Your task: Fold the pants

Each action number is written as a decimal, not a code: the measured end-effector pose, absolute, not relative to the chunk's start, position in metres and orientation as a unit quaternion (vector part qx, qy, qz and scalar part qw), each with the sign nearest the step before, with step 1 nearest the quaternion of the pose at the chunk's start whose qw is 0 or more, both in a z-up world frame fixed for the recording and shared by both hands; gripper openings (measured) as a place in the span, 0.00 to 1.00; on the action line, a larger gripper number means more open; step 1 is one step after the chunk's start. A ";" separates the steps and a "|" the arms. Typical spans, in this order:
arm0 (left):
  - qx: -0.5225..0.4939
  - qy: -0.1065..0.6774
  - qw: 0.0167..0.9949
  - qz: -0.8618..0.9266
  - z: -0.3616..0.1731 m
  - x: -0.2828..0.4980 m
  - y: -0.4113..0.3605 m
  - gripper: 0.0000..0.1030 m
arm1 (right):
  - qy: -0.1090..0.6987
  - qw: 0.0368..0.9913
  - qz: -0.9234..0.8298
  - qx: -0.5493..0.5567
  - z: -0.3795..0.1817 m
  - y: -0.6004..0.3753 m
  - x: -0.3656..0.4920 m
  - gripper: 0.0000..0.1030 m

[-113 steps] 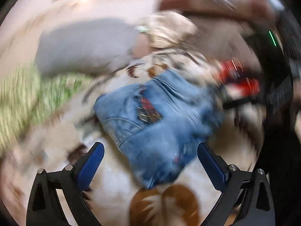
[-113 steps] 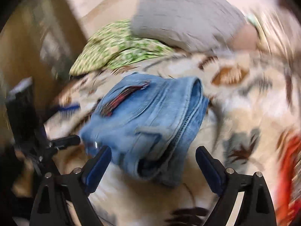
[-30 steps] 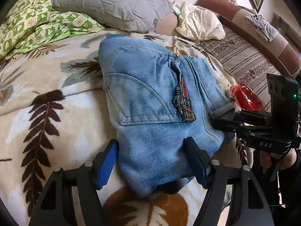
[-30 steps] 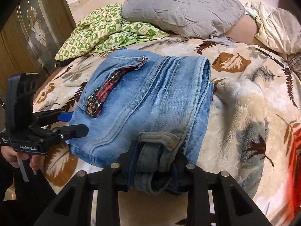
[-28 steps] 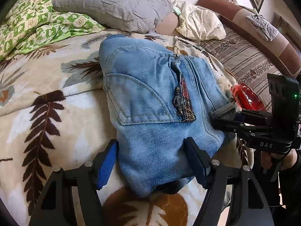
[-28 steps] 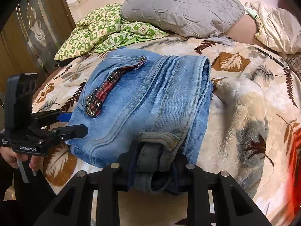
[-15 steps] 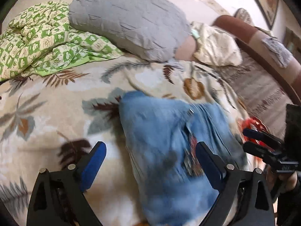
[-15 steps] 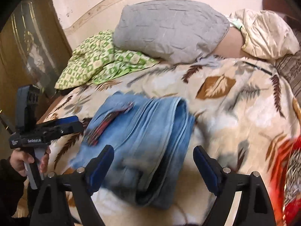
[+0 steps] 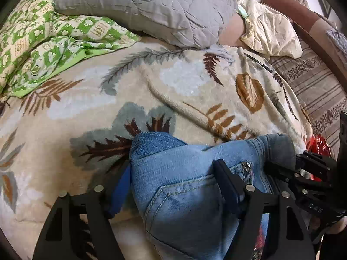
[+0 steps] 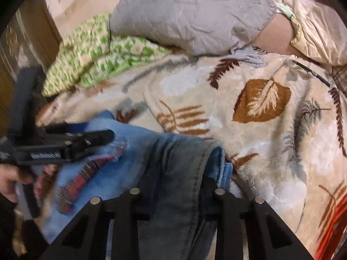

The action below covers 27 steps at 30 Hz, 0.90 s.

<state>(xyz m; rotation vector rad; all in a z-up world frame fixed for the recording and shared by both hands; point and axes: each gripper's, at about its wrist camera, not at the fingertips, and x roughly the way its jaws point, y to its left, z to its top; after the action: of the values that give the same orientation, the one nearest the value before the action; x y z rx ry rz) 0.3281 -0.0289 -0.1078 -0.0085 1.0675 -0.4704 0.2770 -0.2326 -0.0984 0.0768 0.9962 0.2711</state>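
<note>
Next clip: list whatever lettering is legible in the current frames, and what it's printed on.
"DAS": white letters on the black body of the right tongs, seen from the left wrist view; faint here.
White lettering on the body of the left tongs, right wrist view: motion-blurred, unreadable.
Green patterned cloth: small marks in the squares, too small to read.
The jeans show no legible tag.

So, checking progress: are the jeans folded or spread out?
Folded. The jeans sit as a compact, layered bundle on the blanket, with both grippers closed on its near edge.
</note>
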 end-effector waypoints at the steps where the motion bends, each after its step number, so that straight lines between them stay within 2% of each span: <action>1: -0.005 0.503 0.835 -0.225 -0.111 0.328 -0.026 0.73 | 0.476 0.870 0.127 0.028 -0.103 -0.231 0.277 0.27; 6: -0.063 0.516 0.821 -0.237 -0.127 0.329 -0.009 0.74 | 0.474 0.871 0.129 0.028 -0.112 -0.236 0.273 0.25; 12: -0.057 0.514 0.824 -0.231 -0.124 0.327 -0.012 0.78 | 0.470 0.873 0.126 0.031 -0.111 -0.236 0.272 0.25; 14: -0.049 0.505 0.834 -0.216 -0.121 0.326 -0.013 0.91 | 0.468 0.875 0.125 0.030 -0.109 -0.235 0.270 0.27; 15: -0.043 0.498 0.842 -0.204 -0.119 0.325 -0.014 0.94 | 0.463 0.877 0.126 0.030 -0.107 -0.235 0.269 0.32; 17: -0.047 0.487 0.851 -0.193 -0.114 0.321 -0.013 0.97 | 0.460 0.878 0.126 0.029 -0.102 -0.234 0.266 0.53; 18: -0.053 0.486 0.851 -0.193 -0.112 0.321 -0.011 0.97 | 0.455 0.880 0.134 0.027 -0.098 -0.234 0.263 0.72; 19: -0.059 0.487 0.851 -0.188 -0.108 0.320 -0.009 0.97 | 0.446 0.885 0.129 0.020 -0.093 -0.233 0.259 0.86; 21: -0.062 0.488 0.853 -0.177 -0.101 0.318 -0.007 0.98 | 0.425 0.900 0.099 -0.007 -0.082 -0.231 0.250 0.93; 27: -0.030 0.434 0.891 -0.130 -0.057 0.283 0.005 1.00 | 0.404 0.910 0.096 0.014 -0.049 -0.236 0.226 0.96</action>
<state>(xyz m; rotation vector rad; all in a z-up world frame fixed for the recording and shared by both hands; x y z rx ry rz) 0.2827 0.0054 -0.0573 -0.0624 0.9017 -0.2693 0.2262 -0.2364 -0.0491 0.0295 0.8326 0.1976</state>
